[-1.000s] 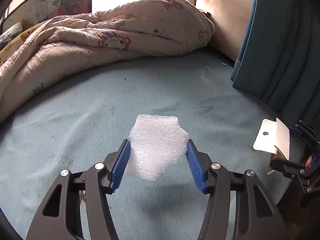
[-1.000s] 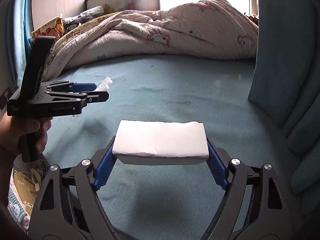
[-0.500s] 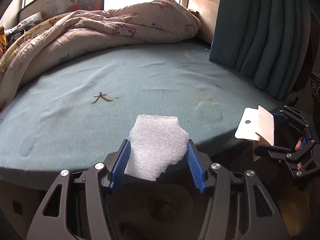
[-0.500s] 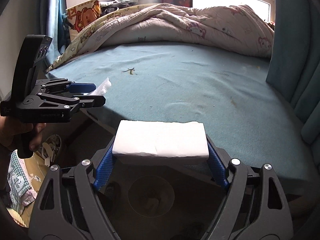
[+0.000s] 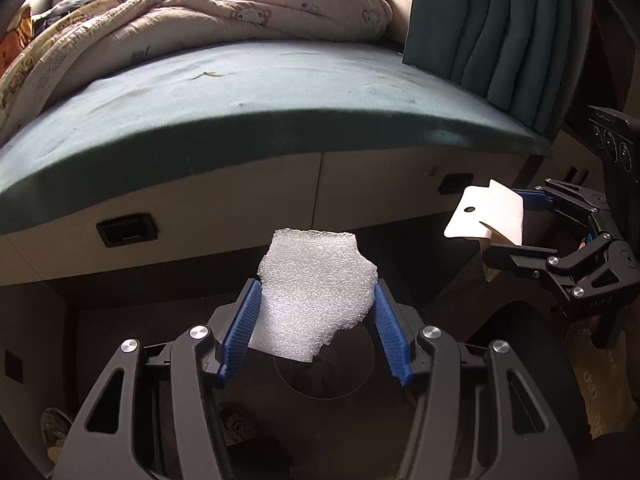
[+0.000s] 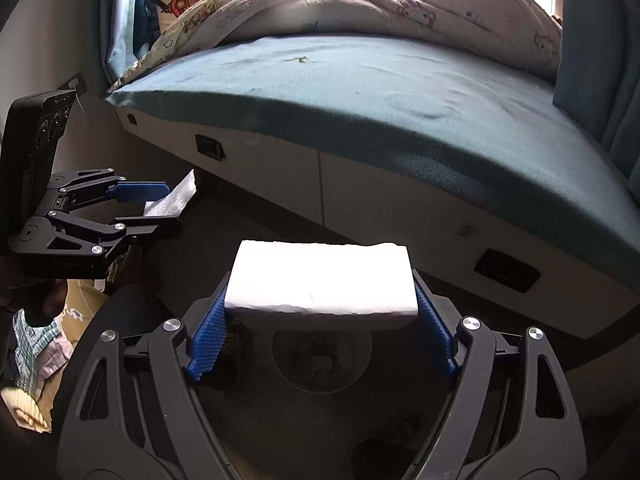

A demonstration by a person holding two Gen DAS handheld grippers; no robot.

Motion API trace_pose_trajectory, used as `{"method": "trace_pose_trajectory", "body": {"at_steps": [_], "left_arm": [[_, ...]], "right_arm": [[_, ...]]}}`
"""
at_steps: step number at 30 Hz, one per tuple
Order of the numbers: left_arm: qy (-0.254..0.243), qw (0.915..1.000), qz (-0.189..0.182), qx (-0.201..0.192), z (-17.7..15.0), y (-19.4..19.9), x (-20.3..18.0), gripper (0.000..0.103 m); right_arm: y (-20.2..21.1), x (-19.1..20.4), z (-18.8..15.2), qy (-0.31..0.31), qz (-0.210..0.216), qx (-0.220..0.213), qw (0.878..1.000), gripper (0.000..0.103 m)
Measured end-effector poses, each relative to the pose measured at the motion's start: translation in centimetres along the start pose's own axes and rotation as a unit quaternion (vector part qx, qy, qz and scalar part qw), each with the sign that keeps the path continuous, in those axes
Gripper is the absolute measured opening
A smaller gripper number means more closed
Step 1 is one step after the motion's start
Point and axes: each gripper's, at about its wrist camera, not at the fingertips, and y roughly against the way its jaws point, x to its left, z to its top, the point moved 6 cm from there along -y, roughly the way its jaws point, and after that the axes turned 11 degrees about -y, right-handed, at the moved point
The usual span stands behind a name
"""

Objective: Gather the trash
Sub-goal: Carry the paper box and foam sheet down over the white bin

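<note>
My left gripper (image 5: 316, 316) is shut on a ragged piece of white foam sheet (image 5: 312, 292), held between the blue pads. My right gripper (image 6: 322, 320) is shut on a white rectangular foam block (image 6: 322, 280). Both hang off the edge of the bed (image 5: 248, 92), over the dark floor. Below each load a round bin opening (image 5: 324, 368) (image 6: 320, 356) shows dimly on the floor, with crumpled bits inside. In the left wrist view the right gripper (image 5: 516, 224) appears at the right with its white block (image 5: 486, 214). In the right wrist view the left gripper (image 6: 156, 208) appears at the left with its foam sheet (image 6: 172, 202).
A teal mattress carries a rumpled pink quilt (image 5: 208, 12) at the back and a small yellowish scrap (image 5: 208, 75). White bed drawers (image 5: 360, 188) with dark recessed handles face me. A teal curtain (image 5: 492, 32) hangs at the right. Clothes and slippers (image 6: 36, 344) lie on the floor.
Both grippers have drawn back from above the mattress and sunk past its edge, over the floor and the bin. Each keeps its foam piece in the same grip.
</note>
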Motion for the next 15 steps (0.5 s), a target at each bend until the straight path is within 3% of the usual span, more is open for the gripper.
{"method": "trace_pose_trajectory", "body": {"at_steps": [10, 15], "left_arm": [[0.02, 0.9986, -0.03, 0.04, -5.5, -7.0, -1.3, 0.055], [0.031, 0.9965, -0.047, 0.062, -8.0, -11.4, -1.9, 0.055]], "right_arm": [[-3.3, -0.6, -3.4, 0.012, 0.0, 0.023, 1.0, 0.077], [-7.1, -2.2, -7.1, -0.003, 0.007, 0.05, 0.999, 0.077]]}}
